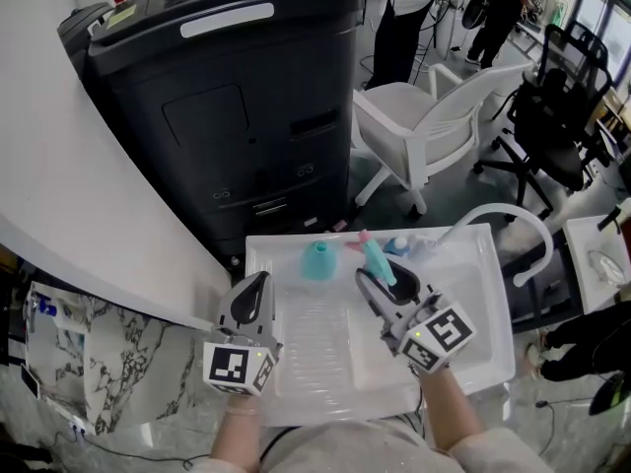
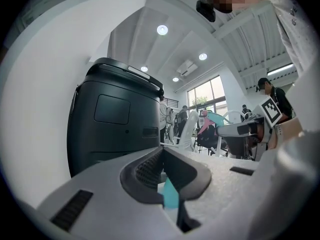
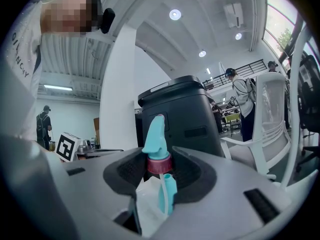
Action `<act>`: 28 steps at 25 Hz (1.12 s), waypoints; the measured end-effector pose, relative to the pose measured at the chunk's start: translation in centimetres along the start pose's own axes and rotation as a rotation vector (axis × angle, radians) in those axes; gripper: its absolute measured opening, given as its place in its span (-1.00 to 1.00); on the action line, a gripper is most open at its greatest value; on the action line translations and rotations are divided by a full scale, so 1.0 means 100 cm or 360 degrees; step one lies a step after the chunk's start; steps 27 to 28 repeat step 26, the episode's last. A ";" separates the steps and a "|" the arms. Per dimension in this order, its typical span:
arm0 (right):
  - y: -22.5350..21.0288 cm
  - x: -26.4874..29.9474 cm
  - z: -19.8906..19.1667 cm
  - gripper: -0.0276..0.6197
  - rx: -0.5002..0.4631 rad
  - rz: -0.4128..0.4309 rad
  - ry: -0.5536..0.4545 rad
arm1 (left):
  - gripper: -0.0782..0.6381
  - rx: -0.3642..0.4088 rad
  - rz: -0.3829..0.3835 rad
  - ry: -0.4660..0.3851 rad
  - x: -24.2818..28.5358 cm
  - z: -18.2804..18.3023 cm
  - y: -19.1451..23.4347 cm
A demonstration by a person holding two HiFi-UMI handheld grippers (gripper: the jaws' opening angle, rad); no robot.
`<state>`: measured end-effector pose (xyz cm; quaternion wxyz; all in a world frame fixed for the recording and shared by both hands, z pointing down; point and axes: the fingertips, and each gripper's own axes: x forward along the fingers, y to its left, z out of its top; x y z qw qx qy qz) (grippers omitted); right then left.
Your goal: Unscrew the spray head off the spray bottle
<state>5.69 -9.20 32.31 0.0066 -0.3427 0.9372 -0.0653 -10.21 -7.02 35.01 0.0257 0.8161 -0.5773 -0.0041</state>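
Right gripper [image 3: 162, 168] is gripping the teal plastic spray head with pink collar [image 3: 156, 136], which looks already unscrewed. The small teal plastic bottle [image 1: 316, 260] is standing apart on the white tray [image 1: 465, 308]. Left gripper [image 1: 256, 286] is sitting clenched and empty.

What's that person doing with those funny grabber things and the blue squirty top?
A person holds a grabber in each hand over a white tray. The right gripper is pinching the teal spray head by its pink collar, and the head is already off, with its thin tube hanging free. The teal bottle stands by itself in the tray. The left gripper is shut and holds nothing.
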 end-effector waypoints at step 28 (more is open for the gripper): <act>-0.012 -0.004 0.008 -0.44 0.0065 -0.0049 -0.0078 | -0.77 -0.0029 0.0113 -0.0050 -0.019 0.007 0.020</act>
